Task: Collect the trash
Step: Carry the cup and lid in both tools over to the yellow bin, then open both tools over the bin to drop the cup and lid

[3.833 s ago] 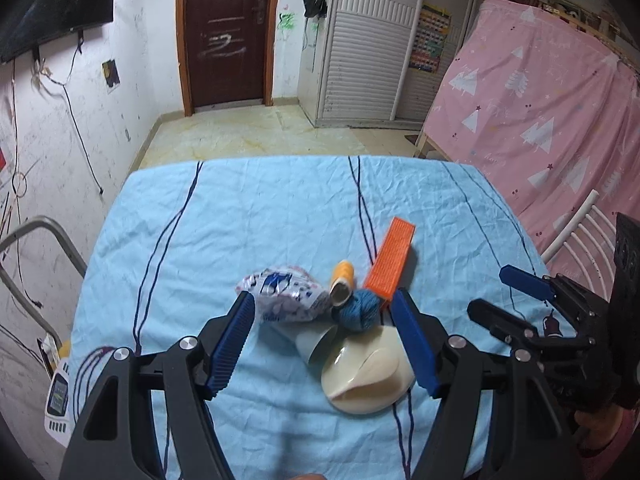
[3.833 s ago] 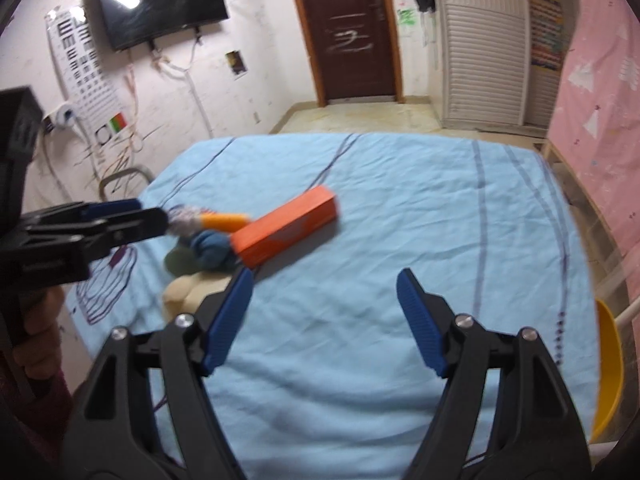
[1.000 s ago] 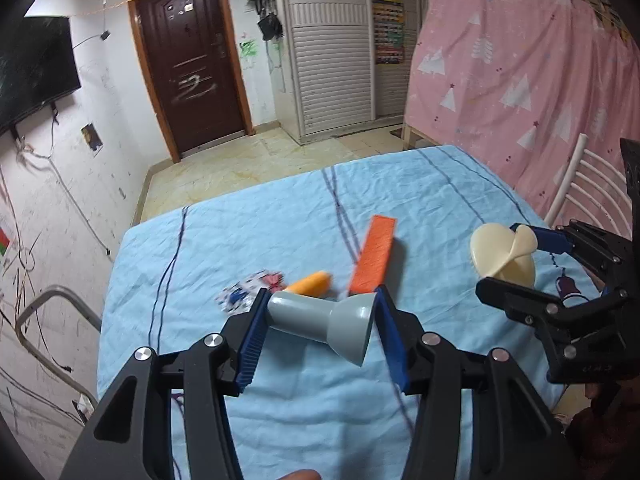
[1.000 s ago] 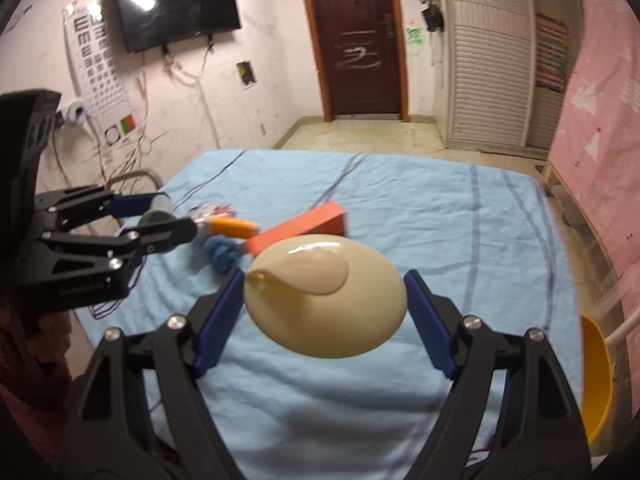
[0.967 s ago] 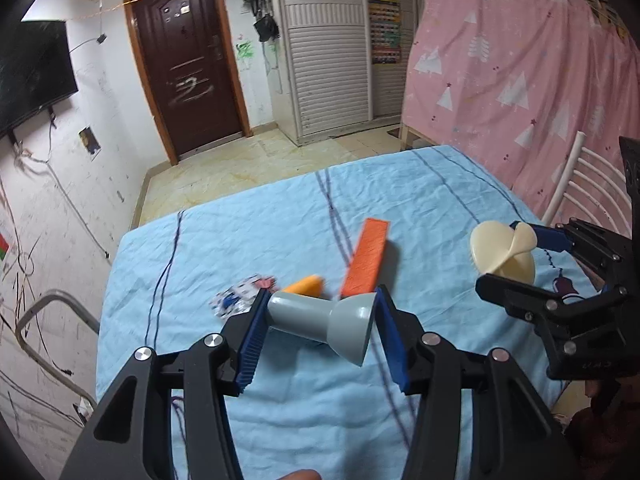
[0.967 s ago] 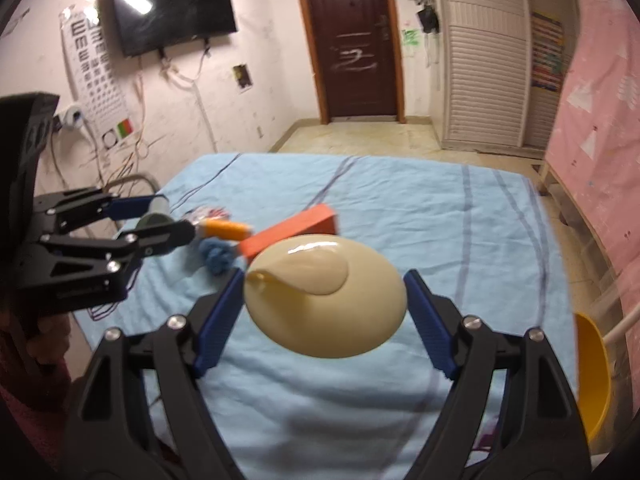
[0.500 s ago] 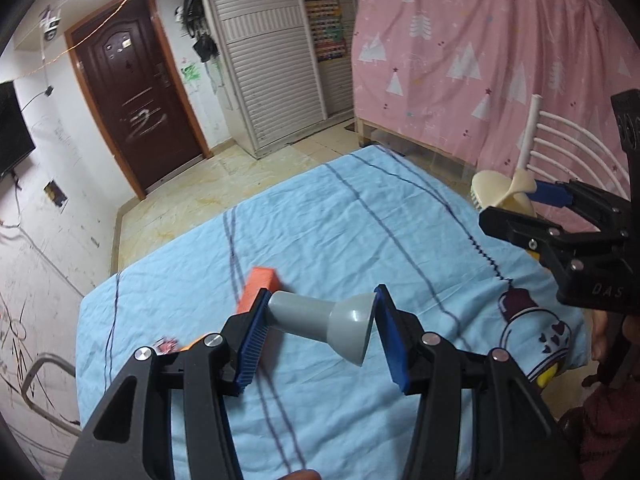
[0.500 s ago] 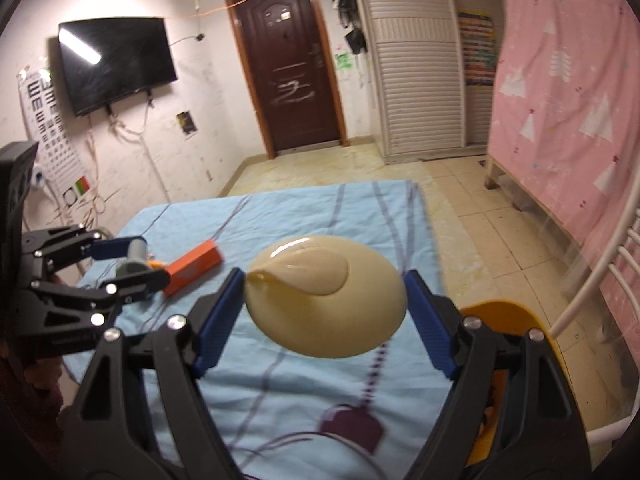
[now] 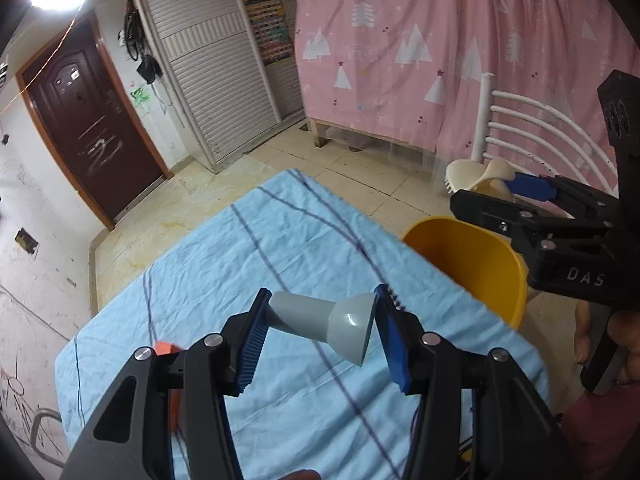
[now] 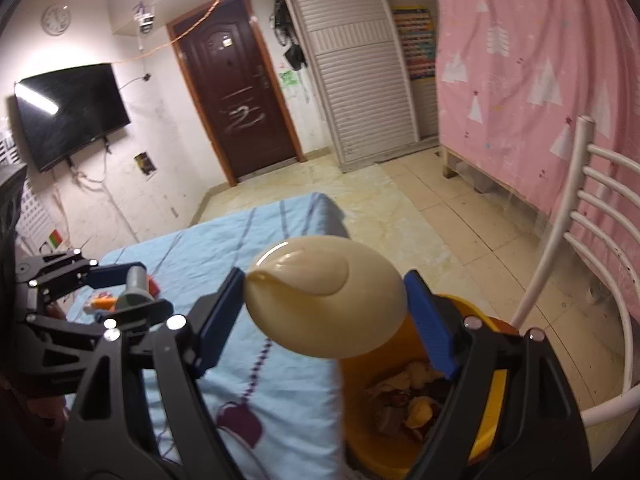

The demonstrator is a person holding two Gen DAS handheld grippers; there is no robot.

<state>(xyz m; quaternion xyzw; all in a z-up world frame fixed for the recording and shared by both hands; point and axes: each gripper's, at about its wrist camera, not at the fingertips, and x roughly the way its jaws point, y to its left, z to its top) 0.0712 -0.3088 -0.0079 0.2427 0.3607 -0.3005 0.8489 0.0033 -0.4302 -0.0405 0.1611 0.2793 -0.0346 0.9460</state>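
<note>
Both tongs swung from table centre toward yellow bin point(image 10: 476, 432). Right tongs point(image 10: 325, 309) pinch cream brush point(image 10: 324, 308) above bin rim; left tongs point(image 9: 320, 320) pinch grey funnel point(image 9: 324, 320) endwise over cloth. Both light, stiff, smooth plastic; likely slippery.

Grey funnel-shaped piece point(image 9: 326, 322) sideways; cream shell point(image 10: 324, 296) above yellow bin point(image 10: 484, 432)

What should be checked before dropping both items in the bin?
1. Right gripper jaws clamp the cream shell piece: ok.
2. Left gripper jaws clamp the grey funnel piece: ok.
3. Yellow bin open, room above the trash inside: ok.
4. Cream shell piece fully over the bin mouth: not ok, partly above the blue cloth.
5. Grey funnel piece over the bin: not ok, above the cloth.
6. White chair clear of the bin: ok.
</note>
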